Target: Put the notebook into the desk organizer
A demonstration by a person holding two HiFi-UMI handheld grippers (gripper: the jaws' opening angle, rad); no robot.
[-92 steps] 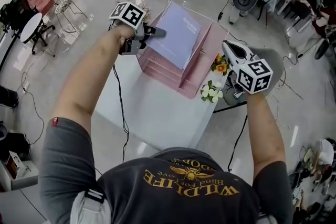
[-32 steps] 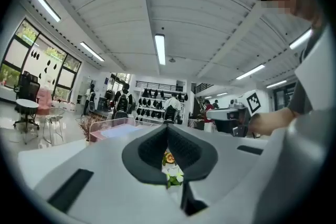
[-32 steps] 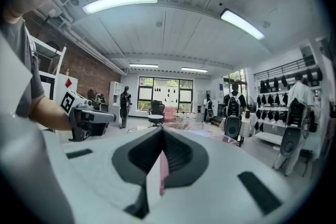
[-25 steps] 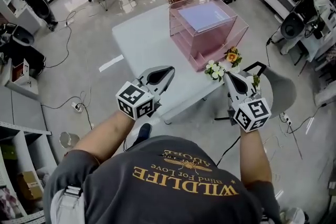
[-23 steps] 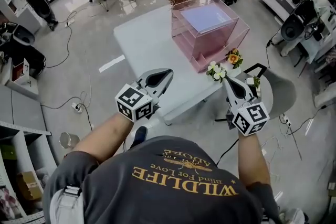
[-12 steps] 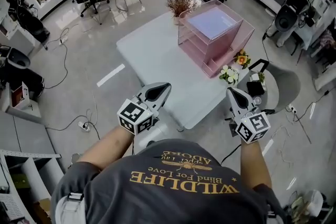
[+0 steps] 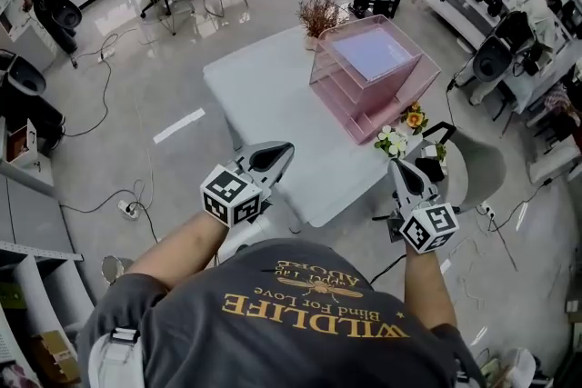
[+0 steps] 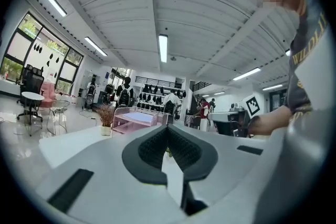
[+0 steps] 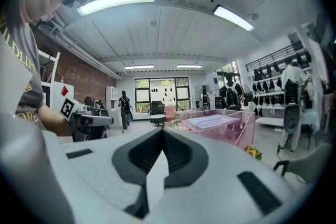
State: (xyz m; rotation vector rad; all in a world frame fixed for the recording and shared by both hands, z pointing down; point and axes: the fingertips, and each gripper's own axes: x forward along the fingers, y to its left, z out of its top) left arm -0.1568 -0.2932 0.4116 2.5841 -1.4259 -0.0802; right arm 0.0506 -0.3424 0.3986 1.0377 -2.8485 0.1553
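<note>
Both tools are off the tabletop (image 7: 273,95), held on its near side, close to me. My left tool (image 7: 284,150): jaws fully together, pads meeting w/ nothing btwn them, which is clear in the left gripper view. The right tool (image 7: 397,164) is the same: jaws pressed together, empty. The left tool hangs over the near-left edge of the tabletop. The right tool is off the near-right corner, over the floor (image 7: 136,132).

The notebook (image 7: 371,53), pale lilac cover, lies flat in the top tier of the desk organizer (image 7: 359,109). That's a clear pink multi-tier tray on the far-right part of the tabletop. Neither tool touches it; both are well apart from it. In the right gripper view the notebook sits level inside the pink walls.

Other bits: white flowers (image 7: 391,141) at the tabletop's right edge, just near of the organizer, w/ an orange flower (image 7: 415,118) beside them. A pot of dried brown sprigs (image 7: 318,14) stands at the far edge, just left of the organizer. A grey chair (image 7: 473,168) is on the floor to the right.
</note>
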